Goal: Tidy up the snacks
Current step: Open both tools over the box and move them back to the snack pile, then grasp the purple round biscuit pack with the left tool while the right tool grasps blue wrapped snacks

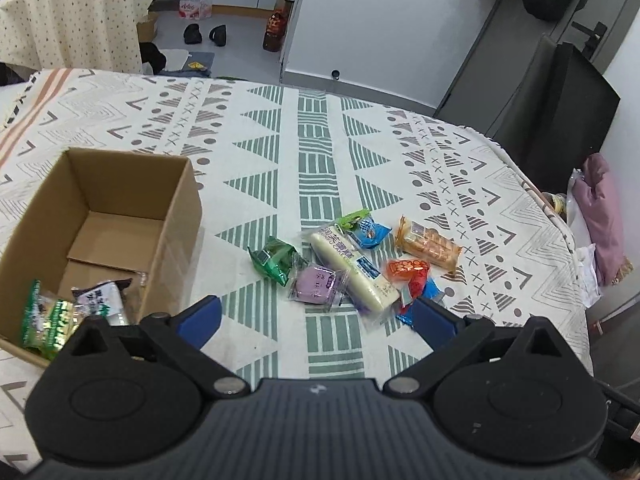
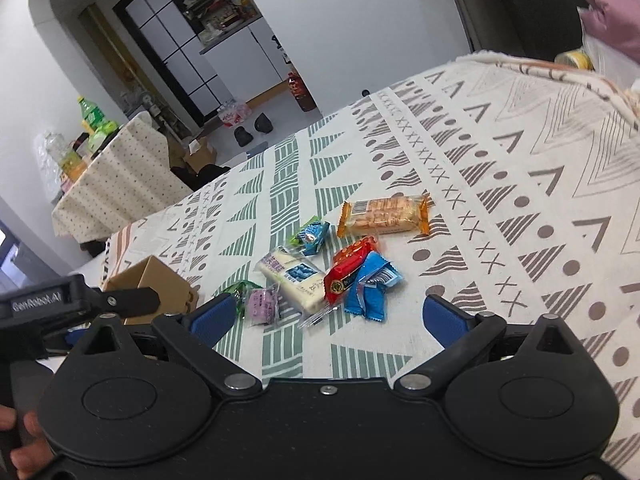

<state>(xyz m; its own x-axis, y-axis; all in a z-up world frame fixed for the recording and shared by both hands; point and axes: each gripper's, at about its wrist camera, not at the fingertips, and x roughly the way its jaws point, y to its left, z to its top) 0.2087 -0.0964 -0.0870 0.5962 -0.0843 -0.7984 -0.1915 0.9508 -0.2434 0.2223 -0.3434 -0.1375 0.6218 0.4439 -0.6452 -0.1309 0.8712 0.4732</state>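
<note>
The left gripper hovers above the patterned cloth covering the surface, its blue-padded jaws spread wide and holding nothing. To its left stands an open cardboard box, with two packets already inside at the near end: a green-edged packet and a white and dark packet. The loose snacks lie in a cluster on the cloth just beyond the jaws: a green packet, a purple packet, a long white cake bar, a small blue packet, a red packet and an orange biscuit pack at the far right. The right gripper also hangs over the pile with jaws wide and empty; a larger blue packet sits beside the red one, possibly partly under it
</note>
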